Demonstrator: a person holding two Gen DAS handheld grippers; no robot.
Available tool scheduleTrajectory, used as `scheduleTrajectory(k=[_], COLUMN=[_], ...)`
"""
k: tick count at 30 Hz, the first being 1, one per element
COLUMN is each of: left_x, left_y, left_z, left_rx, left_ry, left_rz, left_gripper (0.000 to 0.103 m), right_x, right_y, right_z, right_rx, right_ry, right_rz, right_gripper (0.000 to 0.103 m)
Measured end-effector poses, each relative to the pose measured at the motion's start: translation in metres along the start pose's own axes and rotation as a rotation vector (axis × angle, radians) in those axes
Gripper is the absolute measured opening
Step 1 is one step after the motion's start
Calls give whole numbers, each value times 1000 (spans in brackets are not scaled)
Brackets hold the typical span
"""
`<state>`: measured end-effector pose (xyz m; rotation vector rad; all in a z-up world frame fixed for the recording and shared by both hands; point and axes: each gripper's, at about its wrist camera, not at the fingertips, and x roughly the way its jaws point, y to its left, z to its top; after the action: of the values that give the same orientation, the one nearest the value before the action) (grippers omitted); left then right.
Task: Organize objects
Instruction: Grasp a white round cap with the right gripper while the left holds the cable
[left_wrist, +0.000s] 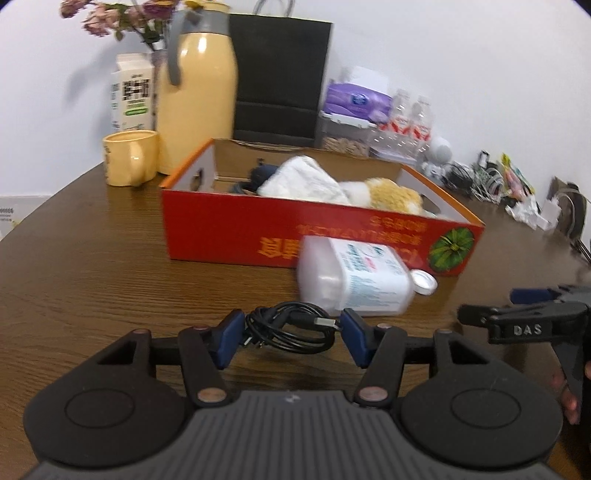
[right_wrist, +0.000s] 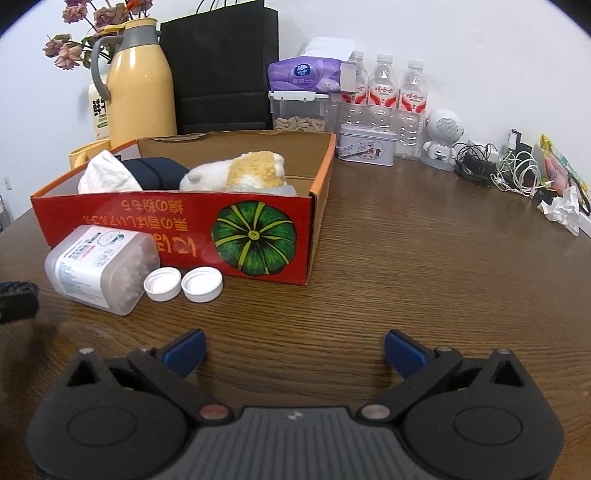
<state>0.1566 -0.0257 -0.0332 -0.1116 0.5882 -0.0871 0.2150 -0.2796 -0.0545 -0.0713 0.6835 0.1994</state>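
Observation:
A red cardboard box (left_wrist: 229, 229) stands on the brown table and holds a white cloth (left_wrist: 303, 177), a plush toy (left_wrist: 391, 192) and a dark item. It also shows in the right wrist view (right_wrist: 177, 225). A coiled black cable (left_wrist: 291, 328) lies between the blue pads of my left gripper (left_wrist: 293, 338), which is open around it. A clear plastic cotton swab box (left_wrist: 354, 280) lies on its side in front of the red box. My right gripper (right_wrist: 293, 350) is open and empty over bare table. Two white caps (right_wrist: 183, 284) lie beside the swab box (right_wrist: 99, 269).
A yellow thermos (left_wrist: 199, 96), yellow mug (left_wrist: 129, 162), milk carton (left_wrist: 133, 96), black paper bag (left_wrist: 280, 74), tissue pack (right_wrist: 306, 75), water bottles (right_wrist: 384, 92), a tin (right_wrist: 365, 144), a small white robot speaker (right_wrist: 441, 140) and tangled cables (right_wrist: 498, 170) line the back of the table.

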Motion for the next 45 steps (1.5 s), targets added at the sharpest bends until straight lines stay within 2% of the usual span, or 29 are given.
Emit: scheduleTrajectory(k=[9, 12, 14, 21, 26, 33, 40, 45], left_x=[-4, -5, -6, -4, -4, -3, -2, -2], left_y=[28, 32, 34, 39, 39, 38, 37, 37], left_z=[4, 5, 5, 5, 4, 4, 3, 3], left_rx=[-51, -60, -67, -86, -87, -87, -86, -85], left_ry=[-18, -21, -22, -8, -8, -3, 1, -3], left_rz=[35, 32, 29, 11, 7, 6, 9, 10], left_gripper=[58, 58, 59, 59, 59, 59, 59, 59], right_x=[3, 8, 11, 18, 20, 25, 24, 19], right_y=[15, 25, 30, 37, 42, 52, 54, 57], right_z=[6, 9, 13, 20, 22, 26, 26, 23], right_rx=[-24, -42, -47, -44, -43, -63, -67, -86], right_ry=[-26, -25, -24, -23, -27, -31, -39, -59], right_rz=[-5, 19, 24, 34, 54, 81, 104, 105], right_gripper=[103, 94, 82, 71, 55, 45, 28, 27])
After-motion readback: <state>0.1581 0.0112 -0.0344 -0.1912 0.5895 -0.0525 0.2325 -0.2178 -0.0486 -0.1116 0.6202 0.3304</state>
